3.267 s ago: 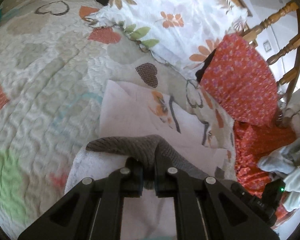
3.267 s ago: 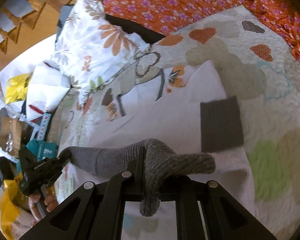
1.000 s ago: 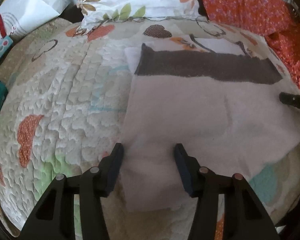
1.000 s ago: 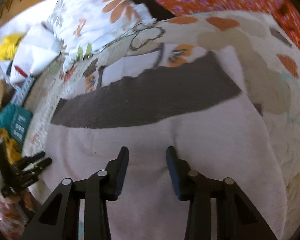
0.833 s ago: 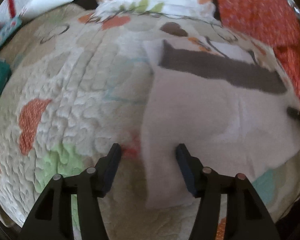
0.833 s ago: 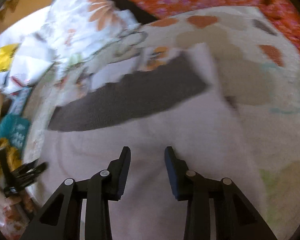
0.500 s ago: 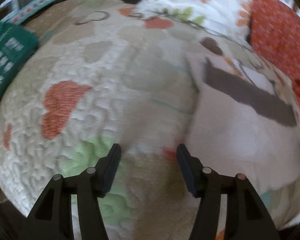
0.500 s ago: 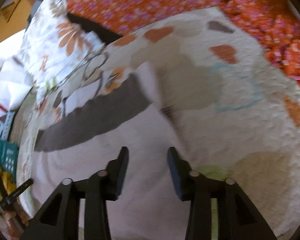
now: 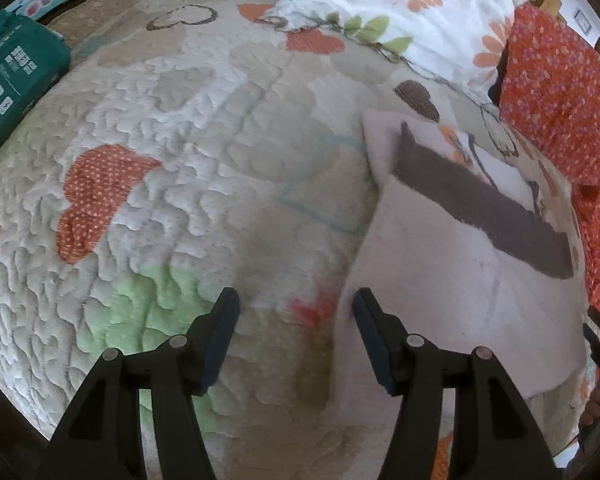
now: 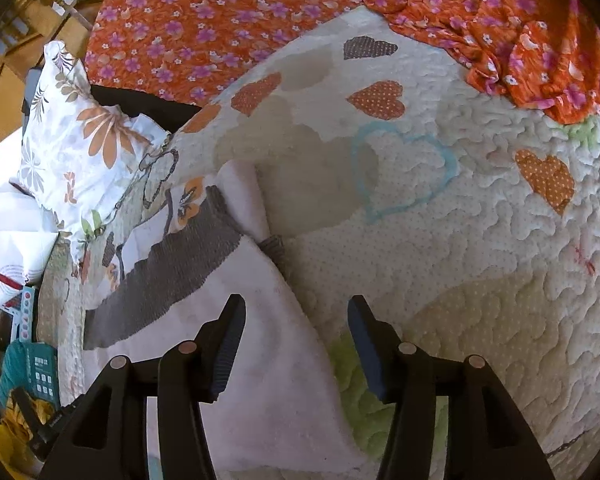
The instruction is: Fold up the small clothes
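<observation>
left hand-held gripper [image 9: 295, 318] — black arms, blue pads, silver screws | right hand-held gripper [image 10: 296, 326] — same

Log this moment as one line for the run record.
left gripper: open, empty | right gripper: open, empty | white cloth with grey band: flat on heart quilt | fold: not done

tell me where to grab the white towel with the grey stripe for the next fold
Grip the white towel at its near corners. The left gripper comes in over the left side edge and the right gripper over the right; both edges lie flat and free on the quilt.
</observation>
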The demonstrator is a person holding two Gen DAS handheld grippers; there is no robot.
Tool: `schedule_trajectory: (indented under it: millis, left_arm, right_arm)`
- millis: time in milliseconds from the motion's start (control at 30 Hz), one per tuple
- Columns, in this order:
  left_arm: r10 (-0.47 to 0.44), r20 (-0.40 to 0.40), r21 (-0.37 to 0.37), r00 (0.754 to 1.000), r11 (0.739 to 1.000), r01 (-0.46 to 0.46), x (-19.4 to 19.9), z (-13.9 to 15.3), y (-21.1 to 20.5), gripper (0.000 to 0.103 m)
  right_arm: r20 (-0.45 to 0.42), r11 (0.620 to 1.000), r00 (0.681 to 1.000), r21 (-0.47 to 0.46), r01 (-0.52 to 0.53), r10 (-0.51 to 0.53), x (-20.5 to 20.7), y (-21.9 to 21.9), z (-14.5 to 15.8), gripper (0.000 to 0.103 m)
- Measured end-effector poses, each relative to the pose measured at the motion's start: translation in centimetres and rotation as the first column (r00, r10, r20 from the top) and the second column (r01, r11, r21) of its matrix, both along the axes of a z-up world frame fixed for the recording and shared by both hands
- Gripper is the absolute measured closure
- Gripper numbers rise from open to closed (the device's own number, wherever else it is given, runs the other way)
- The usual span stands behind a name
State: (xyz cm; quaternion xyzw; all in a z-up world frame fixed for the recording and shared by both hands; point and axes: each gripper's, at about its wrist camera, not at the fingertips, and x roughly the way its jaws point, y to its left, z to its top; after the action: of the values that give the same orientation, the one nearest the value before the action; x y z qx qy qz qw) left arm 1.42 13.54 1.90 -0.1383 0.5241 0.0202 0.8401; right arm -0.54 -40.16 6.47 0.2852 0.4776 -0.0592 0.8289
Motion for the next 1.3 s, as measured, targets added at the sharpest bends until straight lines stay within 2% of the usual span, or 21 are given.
schedule_trajectory:
  millis: [233,333,467,567,700,800,833,900,1000,1067,1167,1300]
  left_arm:
    - [0.000,0.006,-0.043,1.000,0.999,0.000,0.2,0.5,-0.6,0.043]
    - [-0.012,0.039,-0.060,0.999,0.998,0.014,0.1,1.3,-1.8,0.043]
    - [-0.108,0.104,-0.102,0.989,0.988,0.118,-0.3,3.0,-6.0,0.043]
    - [-0.210,0.151,-0.108,0.966,0.968,0.227,-1.0,4.1,-10.1,0.043]
    - [-0.383,0.195,-0.050,0.903,0.915,0.400,-2.5,4.9,-17.0,0.043]
    - [-0.505,0.211,0.022,0.837,0.858,0.513,-4.2,4.8,-21.8,0.043]
    - [-0.553,0.216,0.058,0.805,0.830,0.555,-4.8,4.7,-23.7,0.043]
    - [-0.615,0.220,0.118,0.757,0.787,0.606,-6.0,4.4,-26.3,0.043]
    - [-0.703,0.228,0.203,0.673,0.711,0.674,-7.8,3.9,-30.1,0.043]
    - [-0.738,0.225,0.236,0.636,0.674,0.700,-8.6,3.5,-31.8,0.043]
    - [-0.770,0.214,0.255,0.601,0.638,0.727,-9.0,2.7,-34.2,0.043]
    - [-0.781,0.207,0.241,0.589,0.624,0.743,-8.4,1.8,-36.6,0.043]
  right_arm:
    - [-0.011,1.000,1.000,0.012,0.012,-0.012,-0.2,-0.5,-0.4,0.042]
    - [-0.011,1.000,1.000,0.015,0.021,-0.020,-0.4,-1.1,-0.6,0.041]
    - [-0.009,0.998,0.999,0.047,0.035,-0.035,-0.5,-1.9,-0.9,0.041]
    - [-0.001,0.995,1.000,0.094,0.030,-0.030,-0.5,-2.1,-1.1,0.041]
    - [-0.001,0.989,1.000,0.146,-0.002,0.002,-0.2,-2.0,-1.7,0.041]
    - [-0.006,0.981,1.000,0.192,-0.008,0.009,0.1,-2.3,-2.3,0.041]
    - [-0.005,0.978,1.000,0.210,-0.009,0.010,0.2,-2.5,-2.5,0.041]
    - [-0.012,0.959,1.000,0.284,-0.009,0.013,0.5,-3.0,-3.2,0.041]
    - [-0.005,0.910,1.000,0.413,-0.025,0.029,1.2,-3.7,-4.5,0.041]
    - [-0.006,0.885,0.998,0.464,-0.049,0.058,2.2,-3.8,-5.5,0.040]
    - [0.005,0.854,0.995,0.513,-0.085,0.096,3.9,-3.8,-6.7,0.037]
    - [0.026,0.821,0.993,0.561,-0.107,0.111,5.5,-4.4,-7.2,0.037]
